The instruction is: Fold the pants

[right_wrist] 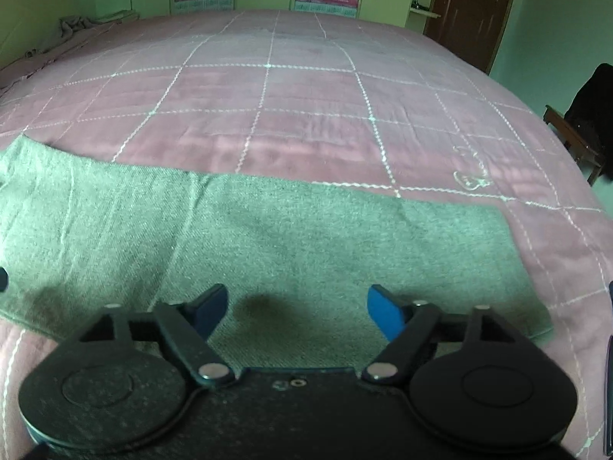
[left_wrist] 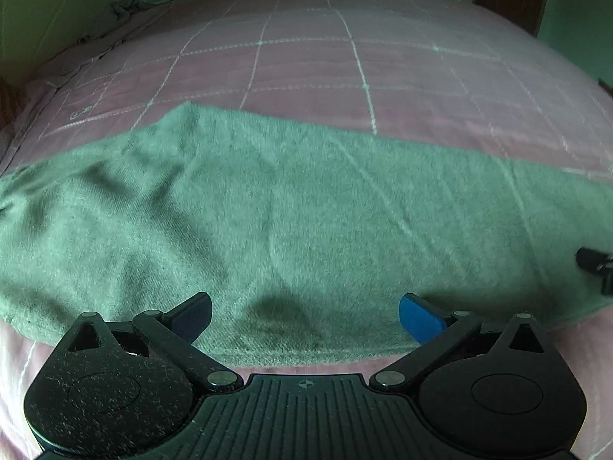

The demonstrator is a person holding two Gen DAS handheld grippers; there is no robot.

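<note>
Pants [left_wrist: 291,207] lie flat as a long green band across the near part of the pink quilted bed [left_wrist: 306,65], running left to right. My left gripper [left_wrist: 304,316] hovers over their near edge, jaws spread wide, nothing between them. My right gripper [right_wrist: 297,312] likewise released, above the near edge toward the pants' right end [right_wrist: 479,253].

Green pants [left_wrist: 291,211] lie on a pink bedspread [left_wrist: 306,73] with a white stitched grid.
</note>
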